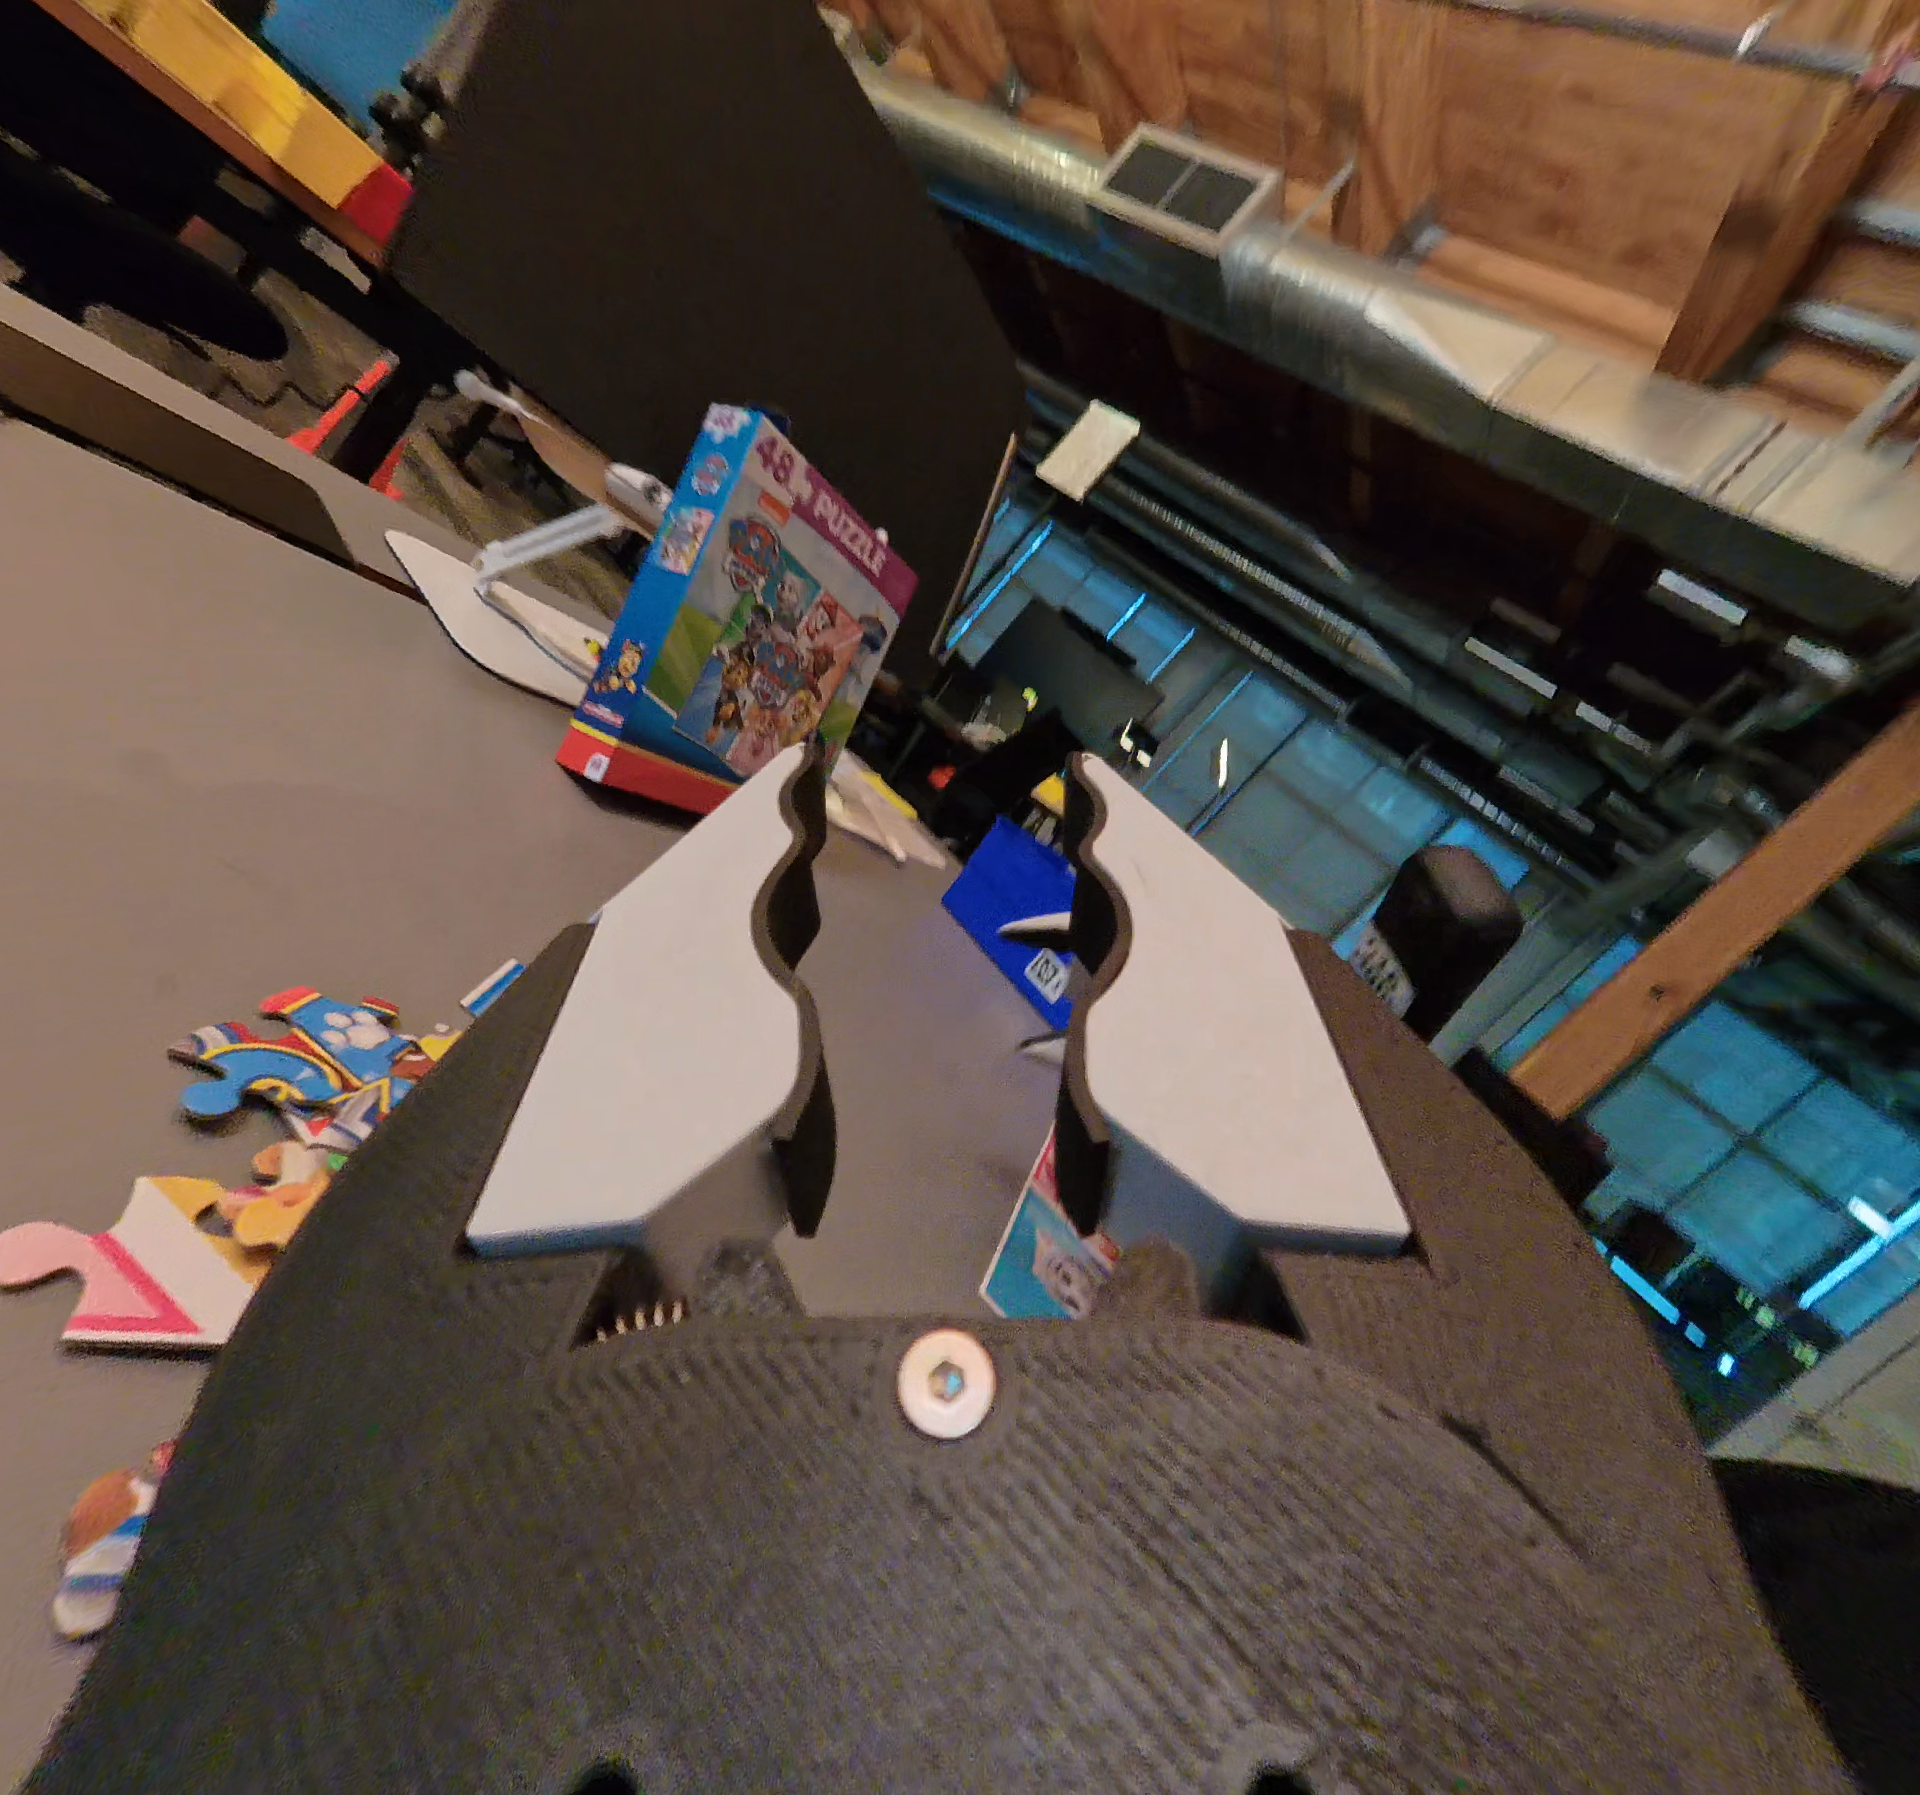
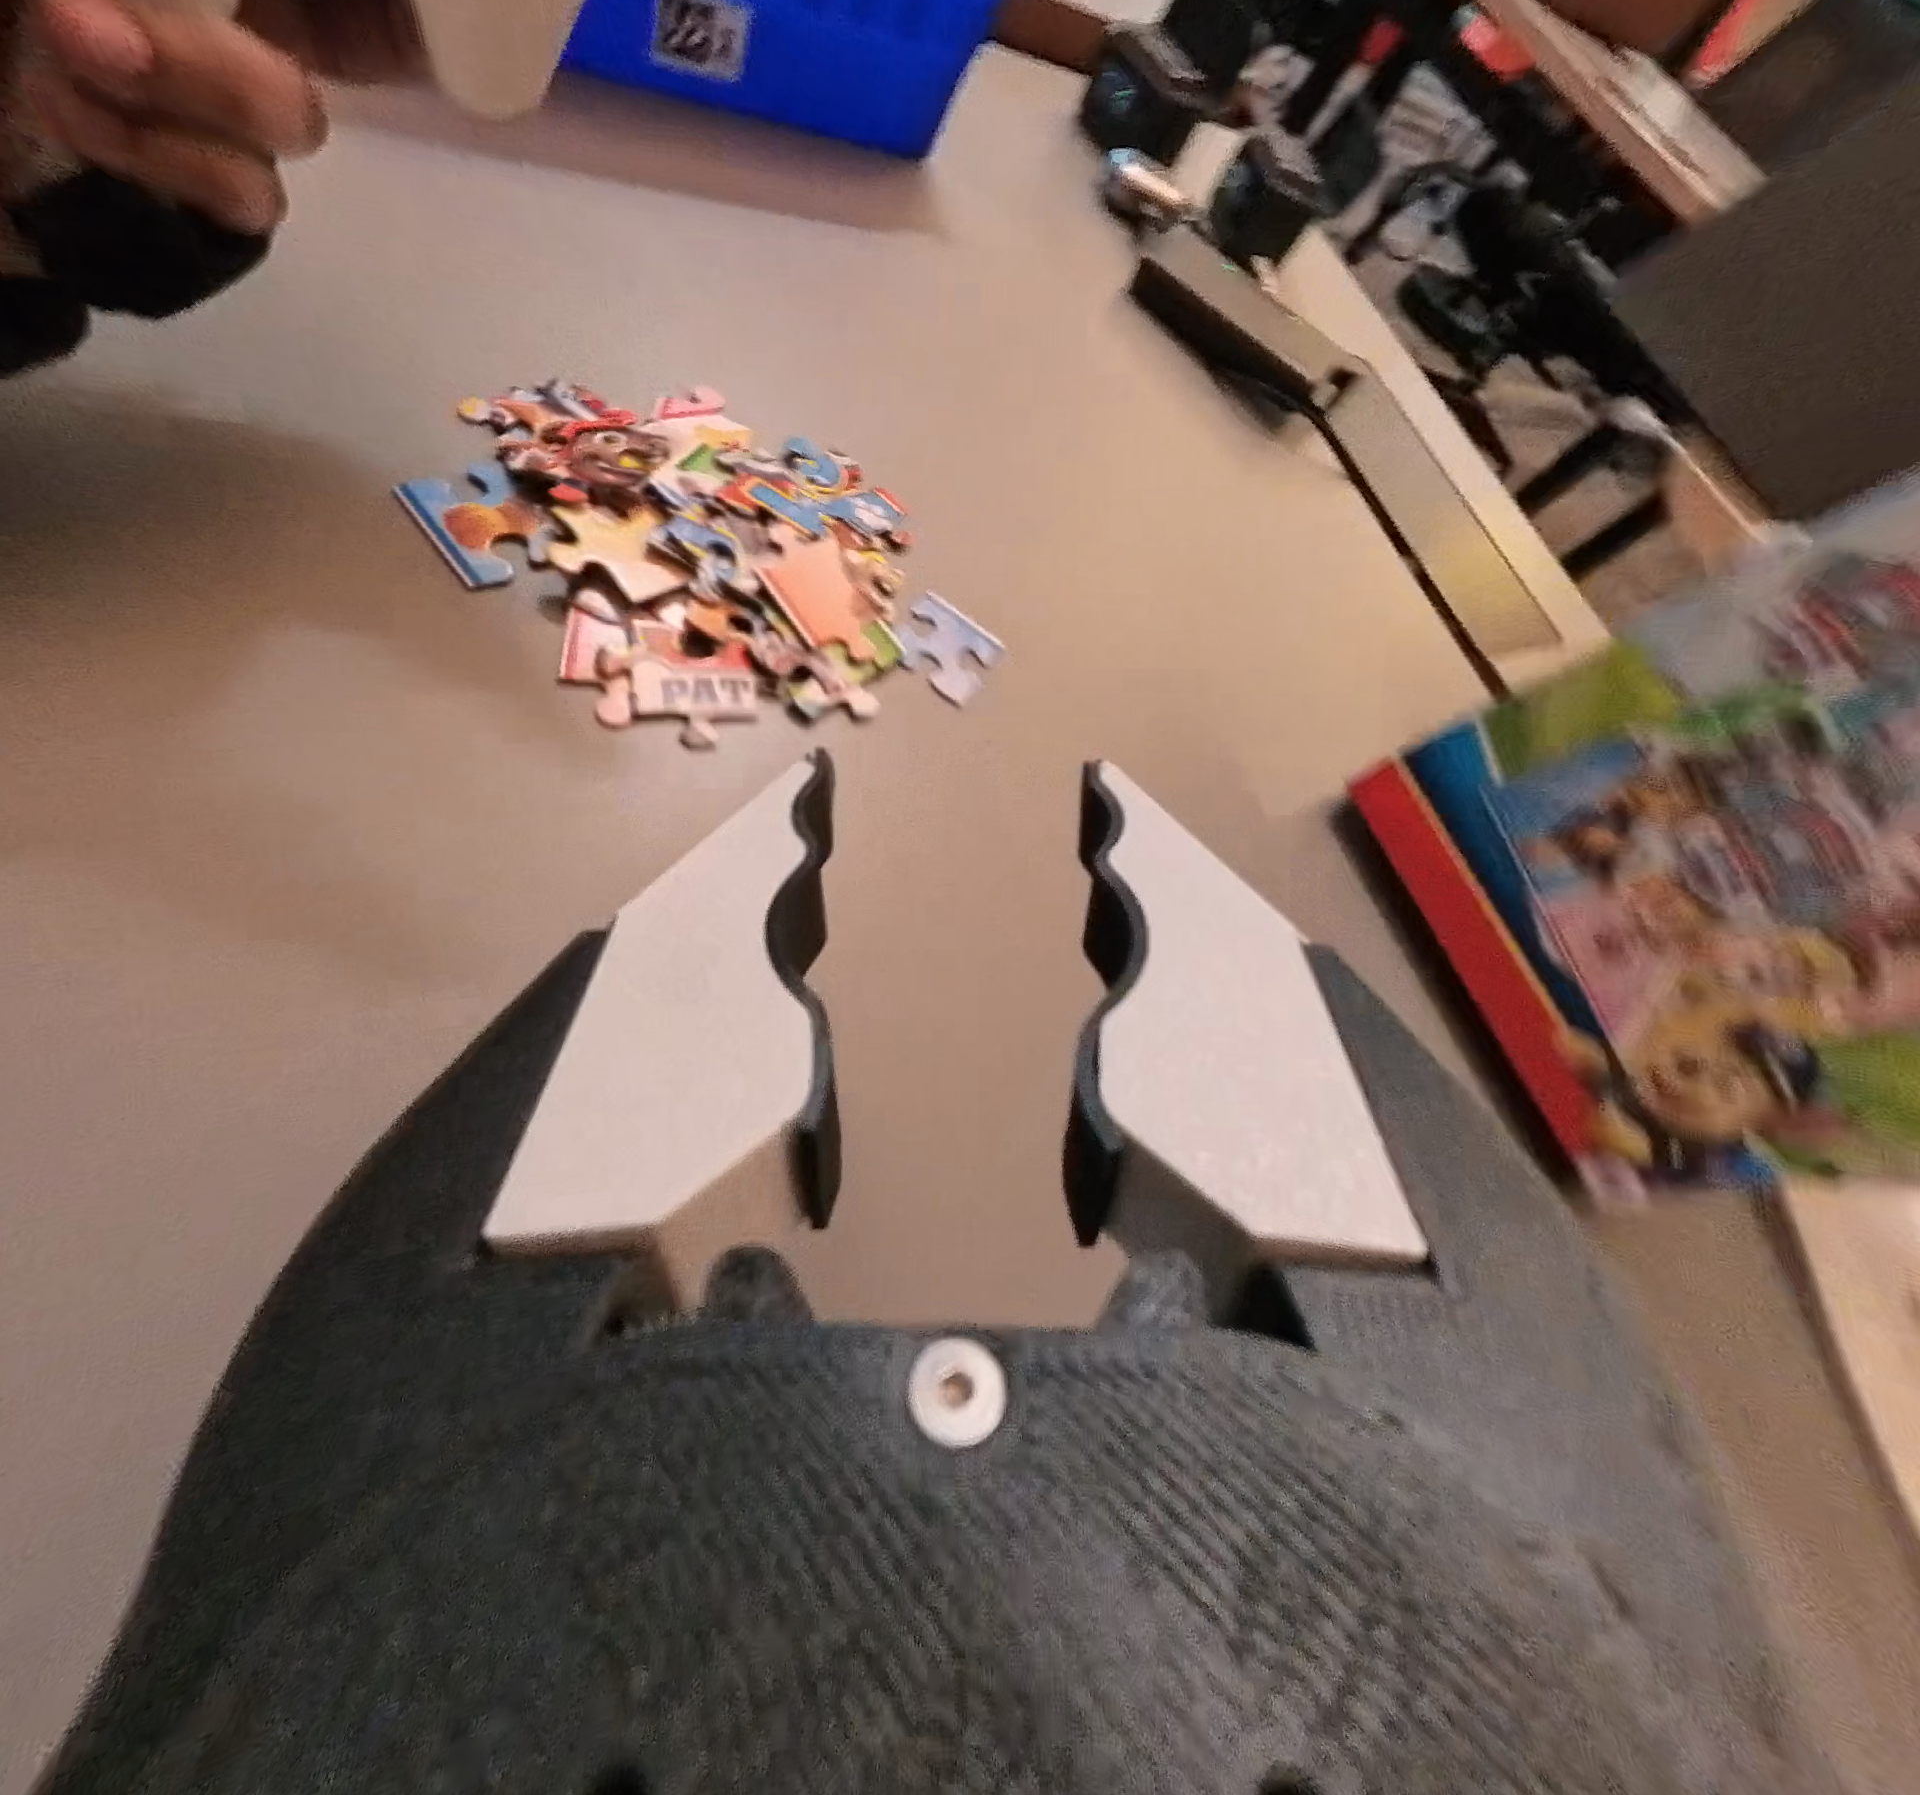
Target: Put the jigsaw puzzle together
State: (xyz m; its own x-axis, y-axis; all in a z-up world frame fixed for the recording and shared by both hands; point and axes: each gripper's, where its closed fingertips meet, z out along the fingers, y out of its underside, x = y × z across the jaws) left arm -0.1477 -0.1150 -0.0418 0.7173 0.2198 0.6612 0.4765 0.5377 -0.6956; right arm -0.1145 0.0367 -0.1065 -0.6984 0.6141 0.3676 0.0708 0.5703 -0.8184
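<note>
While both sets of jaws stand apart with nothing between them, the right gripper (image 2: pixel 956 769) hovers just short of the puzzle piece pile (image 2: pixel 686 550) on the grey table (image 2: pixel 260 862); the left gripper (image 1: pixel 945 769) is tilted up toward the upright puzzle box (image 1: pixel 743 613), loose pieces (image 1: pixel 301 1059) below-left. Blue bin (image 2: pixel 810 10) sits far off. Risk: flat, overlapping pieces could slide or lift together; heavy blur.
</note>
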